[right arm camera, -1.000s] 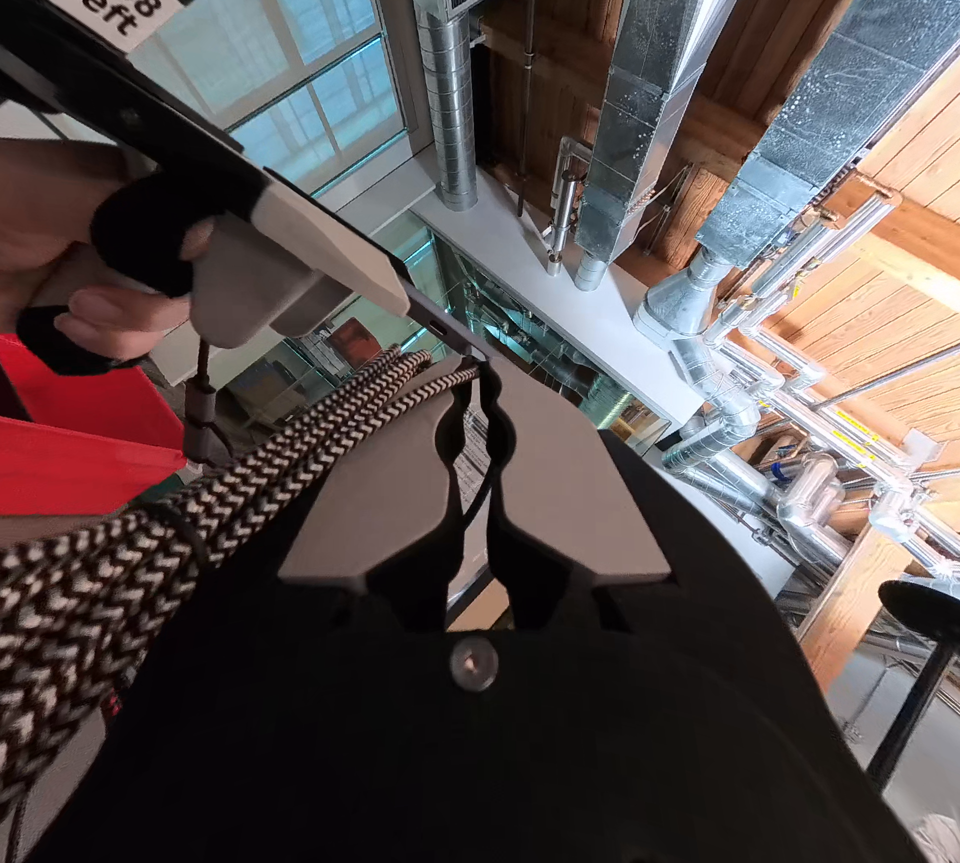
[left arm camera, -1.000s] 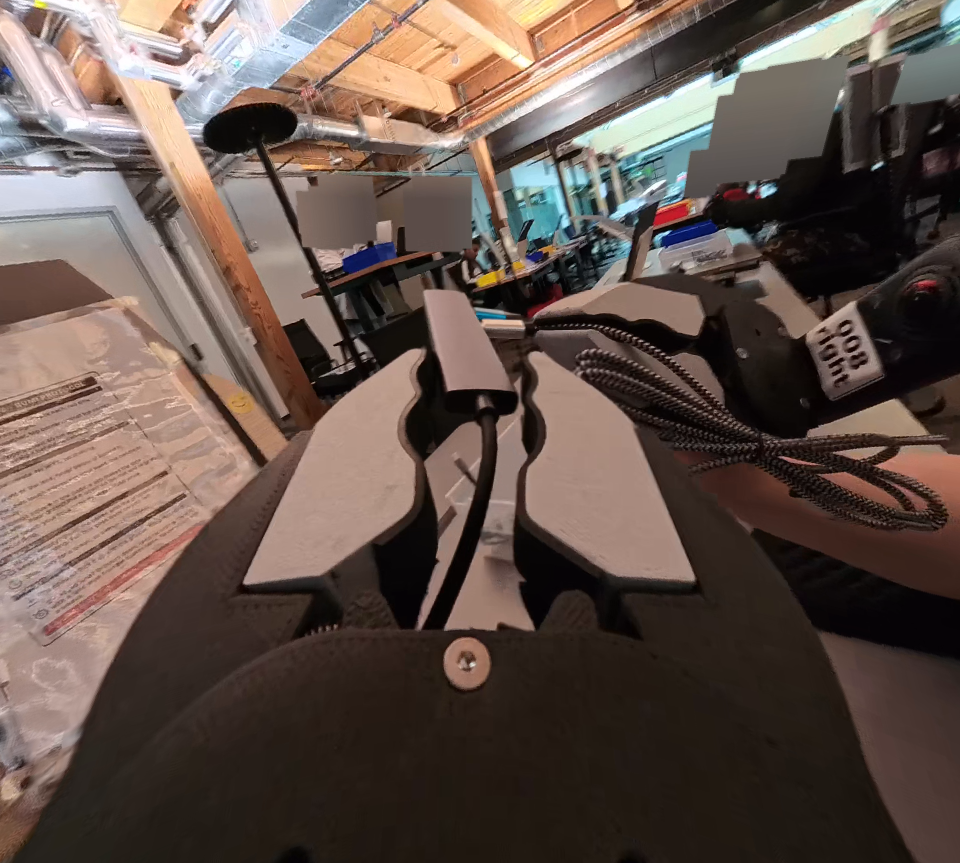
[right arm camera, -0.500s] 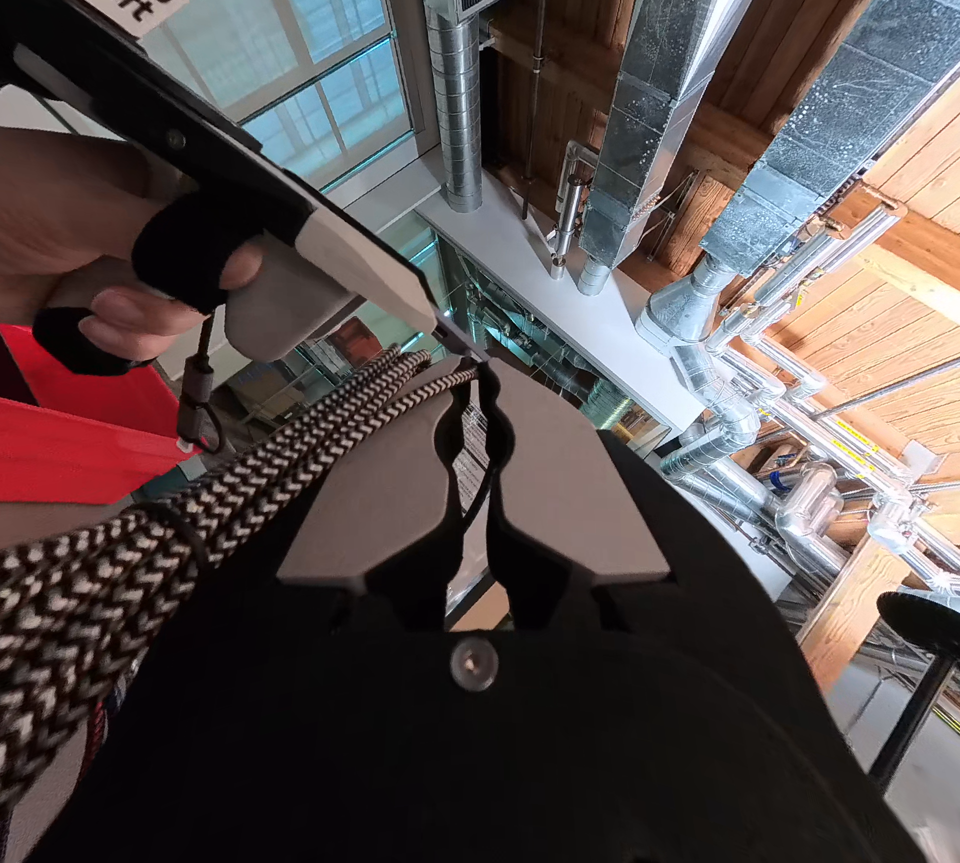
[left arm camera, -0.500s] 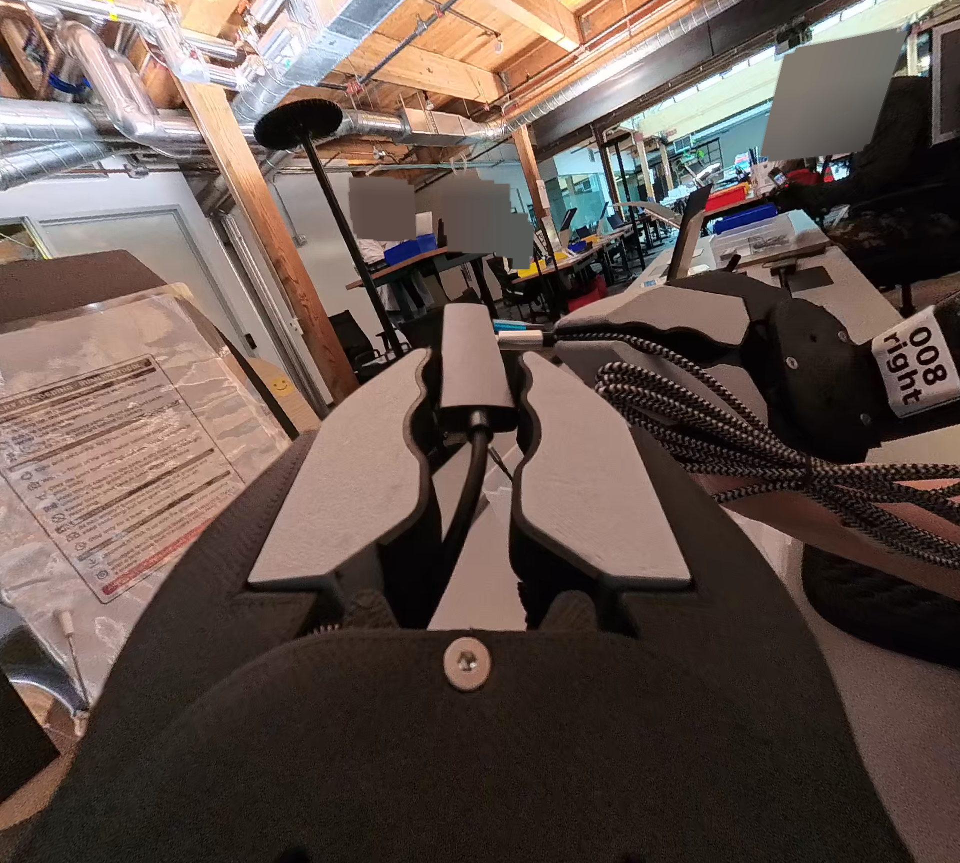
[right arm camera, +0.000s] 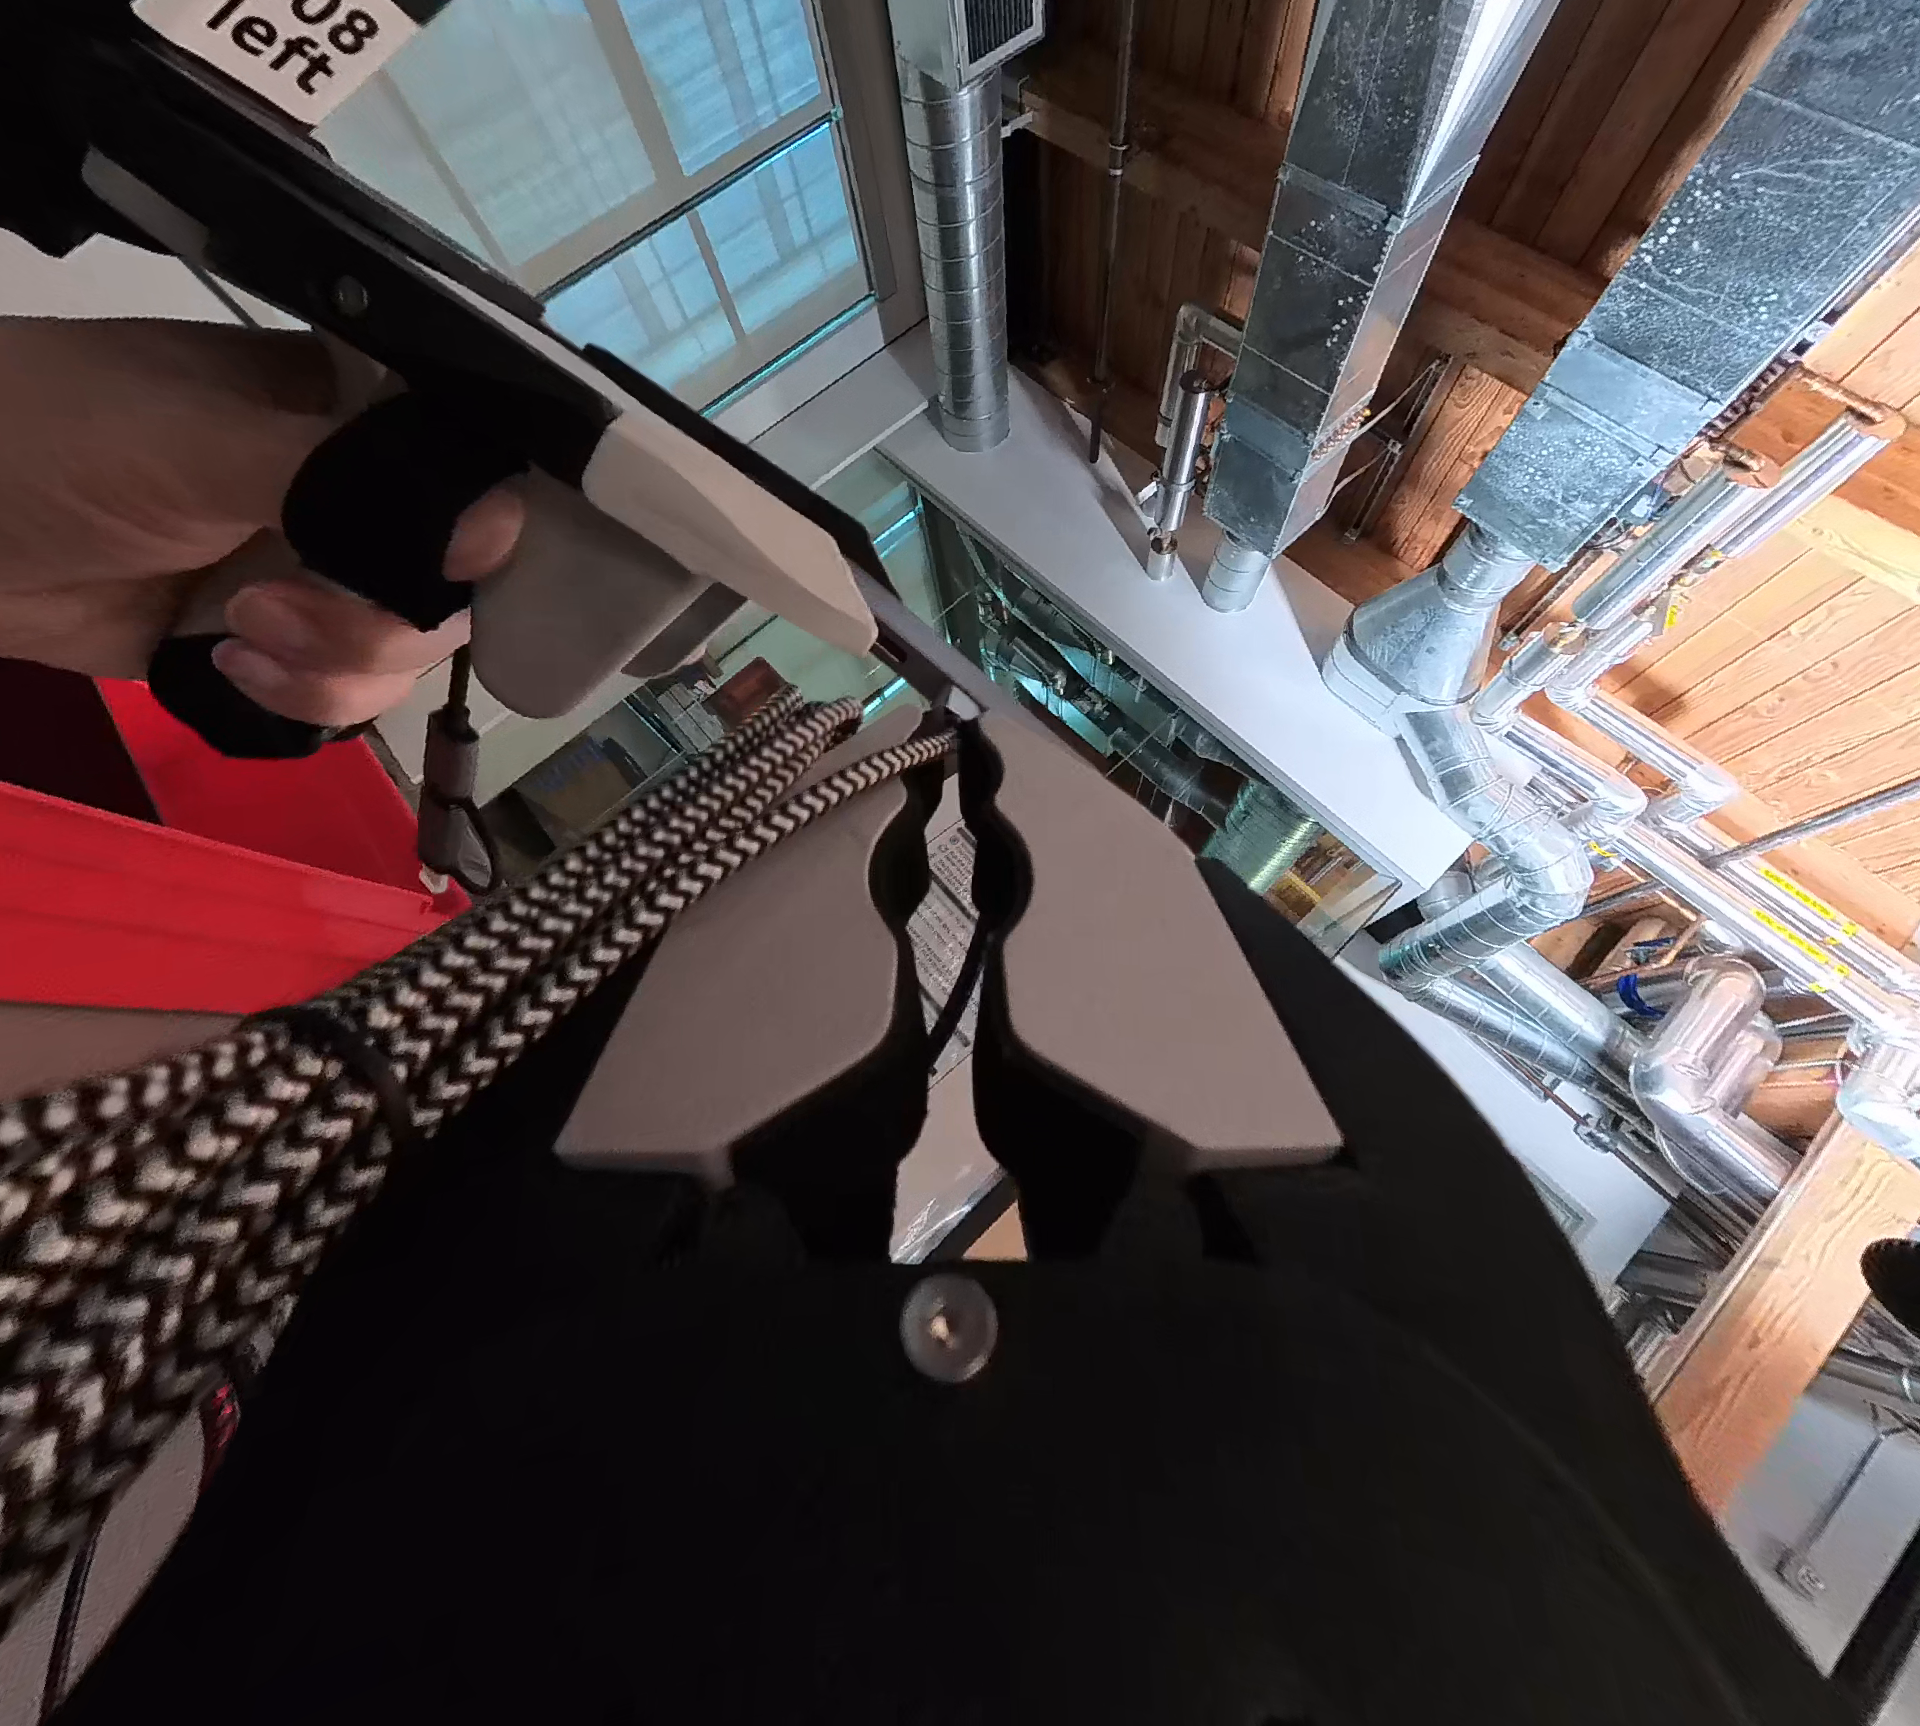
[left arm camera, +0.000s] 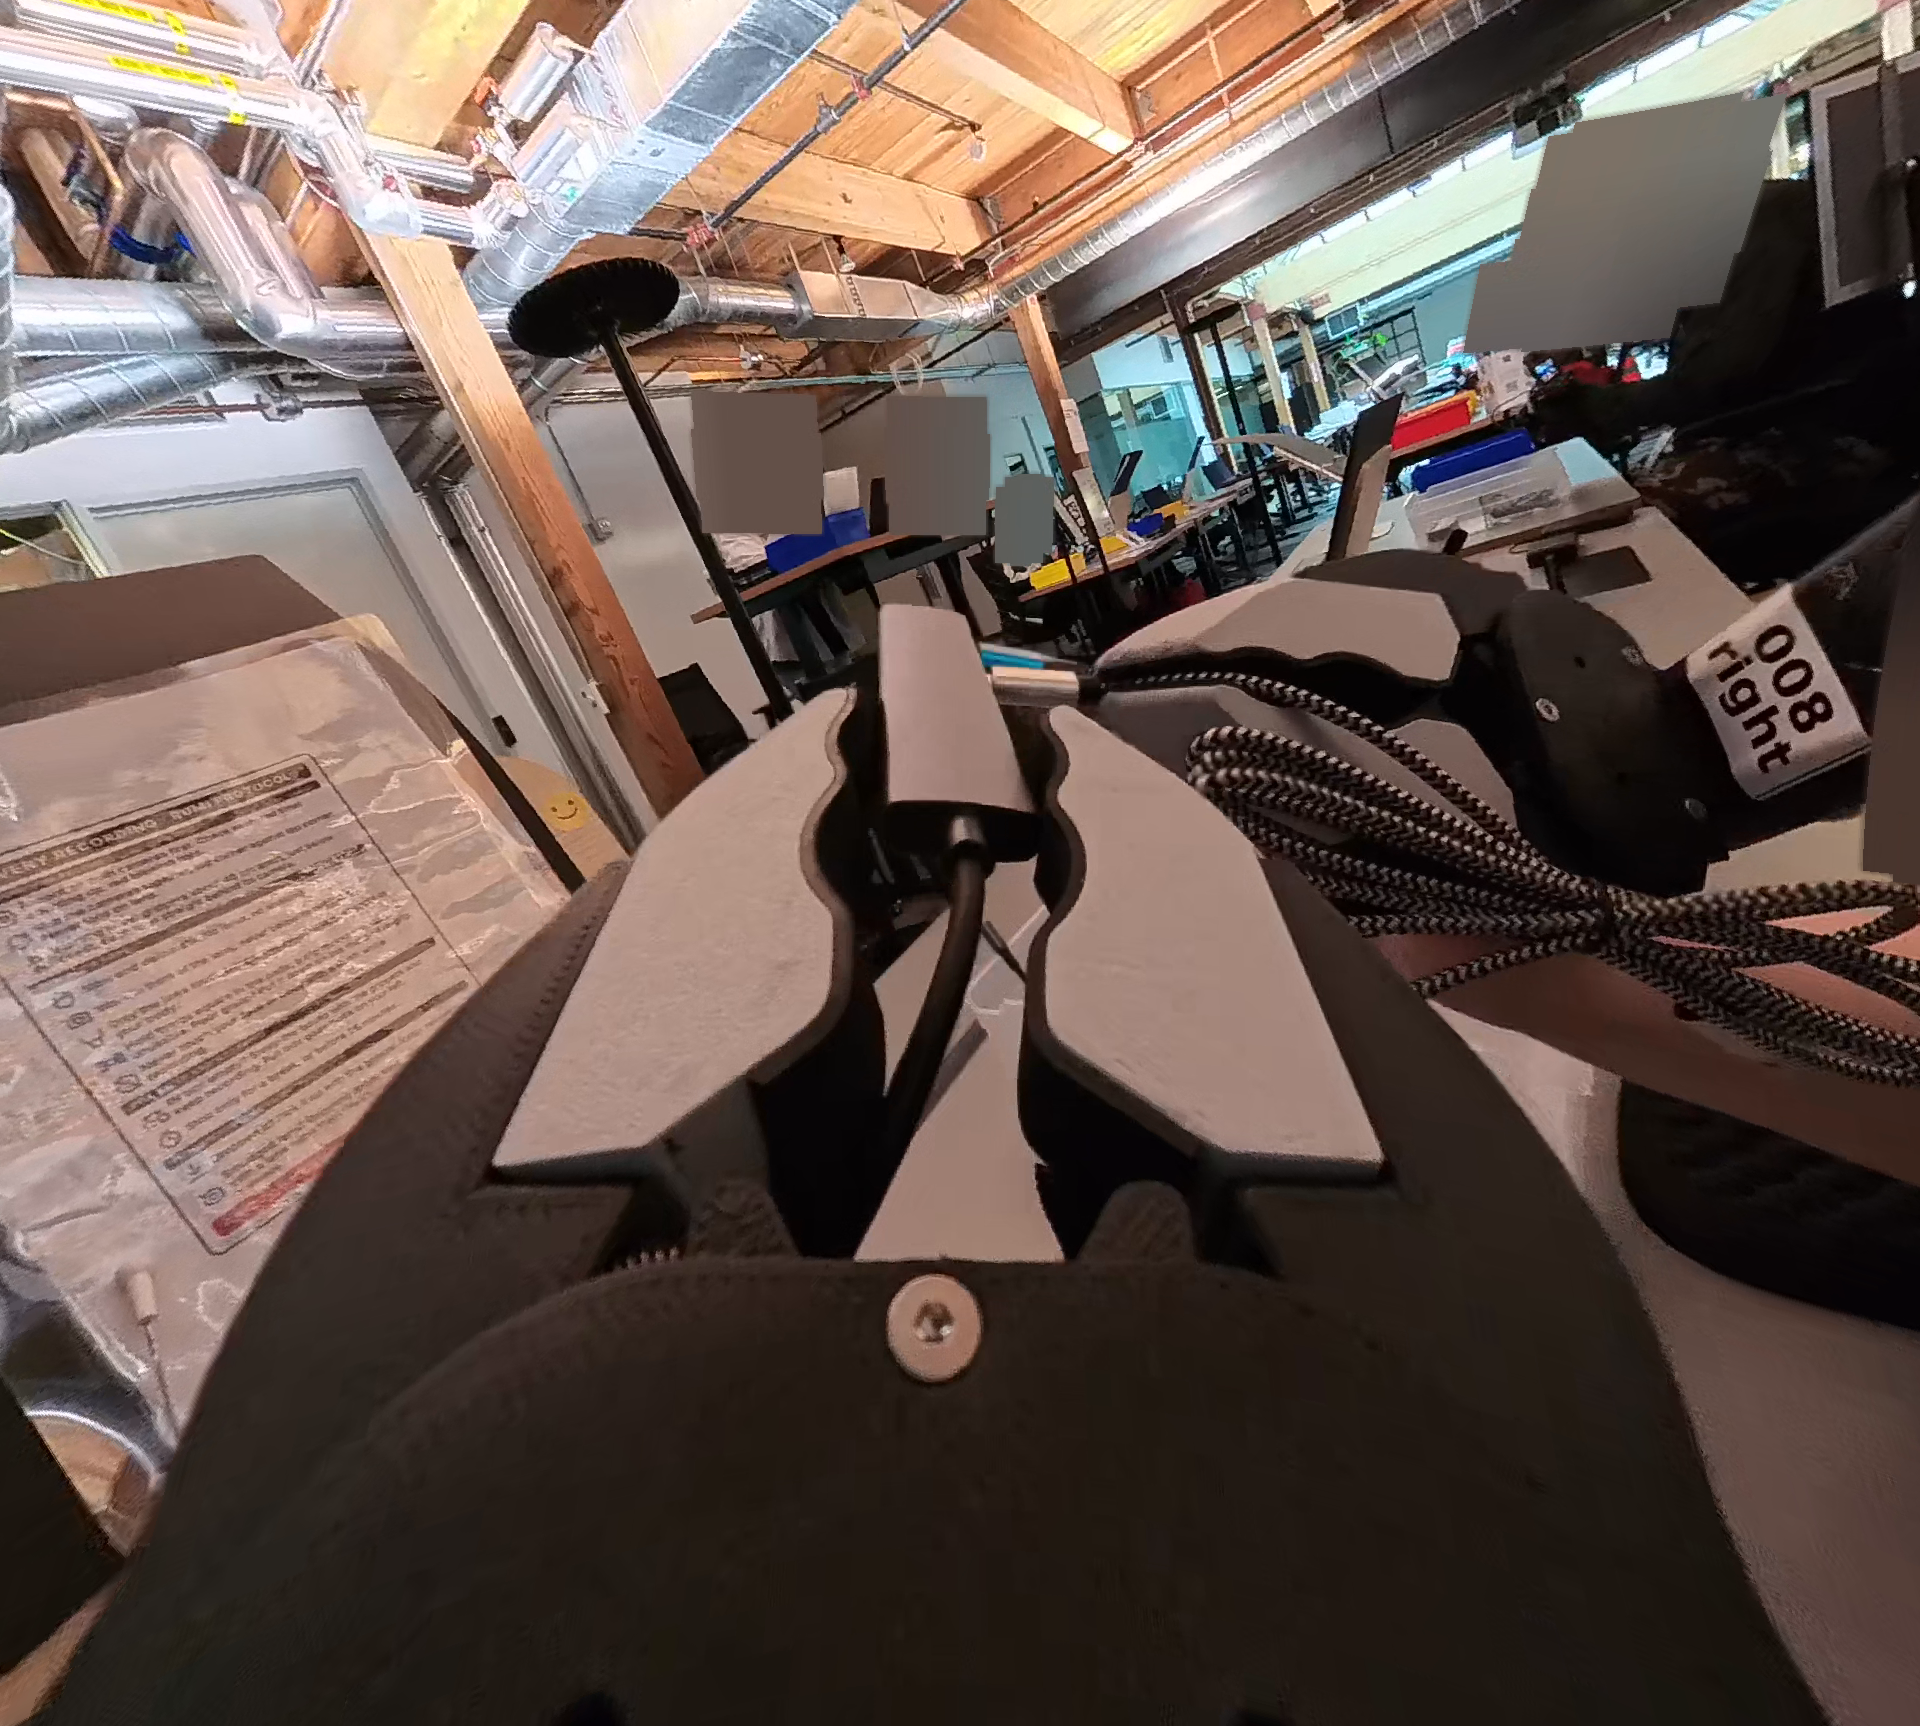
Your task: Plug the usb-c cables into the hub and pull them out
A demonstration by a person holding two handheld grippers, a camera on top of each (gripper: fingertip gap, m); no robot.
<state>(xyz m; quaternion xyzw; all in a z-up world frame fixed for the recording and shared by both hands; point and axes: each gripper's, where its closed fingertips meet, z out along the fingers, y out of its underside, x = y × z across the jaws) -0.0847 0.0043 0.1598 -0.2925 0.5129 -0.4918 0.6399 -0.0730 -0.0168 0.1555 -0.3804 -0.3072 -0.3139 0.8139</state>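
The hub (left arm camera: 940,710) is gripped upright between the left gripper (left arm camera: 940,777) fingers. The striped cable (left arm camera: 1403,829) plug (left arm camera: 1034,691) is clamped in the right gripper (right arm camera: 961,741), touching the hub's right side. Insertion seems underway; a straight, aligned push is needed next.

**Surroundings, both wrist views**

Overhead: ceiling of bare wooden beams (left arm camera: 966,55) with silver sheet-metal ducts (left arm camera: 748,3) and insulated silver pipes (left arm camera: 239,263) running beneath. A slanted wooden post (left arm camera: 520,513) rises to it. Near the post, a black round-topped stand on a thin pole (left arm camera: 594,307). Left foreground: clear plastic sleeve holding a printed sheet (left arm camera: 208,970). Far back: desks carrying blue bins (left arm camera: 800,546) and a red bin (left arm camera: 1434,427).

Right wrist view: gridded window panes (right arm camera: 665,149), rectangular silver duct (right arm camera: 1382,149), red plastic crate (right arm camera: 197,887) at the left edge.
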